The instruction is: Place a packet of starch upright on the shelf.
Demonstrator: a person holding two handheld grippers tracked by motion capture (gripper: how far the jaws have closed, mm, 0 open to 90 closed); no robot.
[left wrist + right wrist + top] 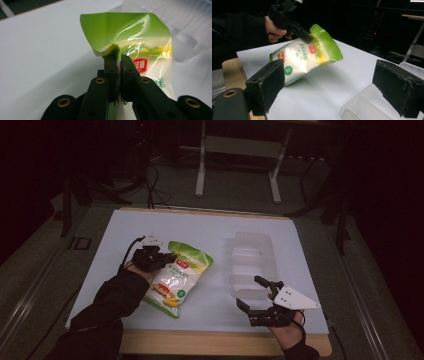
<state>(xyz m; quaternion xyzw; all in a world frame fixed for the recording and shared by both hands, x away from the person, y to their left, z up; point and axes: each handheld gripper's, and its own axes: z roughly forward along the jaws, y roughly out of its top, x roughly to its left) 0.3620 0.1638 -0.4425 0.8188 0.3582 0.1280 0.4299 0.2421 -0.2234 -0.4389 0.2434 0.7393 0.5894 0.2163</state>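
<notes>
Green pouch [130,42] edge pinched in left claw [119,62], tilted over table [125,227].

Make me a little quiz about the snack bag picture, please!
1. True or false: the left gripper is shut on the green-and-white food pouch.
2. Which part of the pouch is pinched? A) its green top edge B) its bottom corner C) its middle
3. Fill in: the right gripper has its jaws ____ beside the clear plastic container on the white board.

Key
1. True: in the left gripper view the pads press the pouch's film between them.
2. A: the pinch sits at the green top edge, and the pouch's far end looks raised off the board in the right gripper view.
3. Open: nothing lies between them.
</notes>
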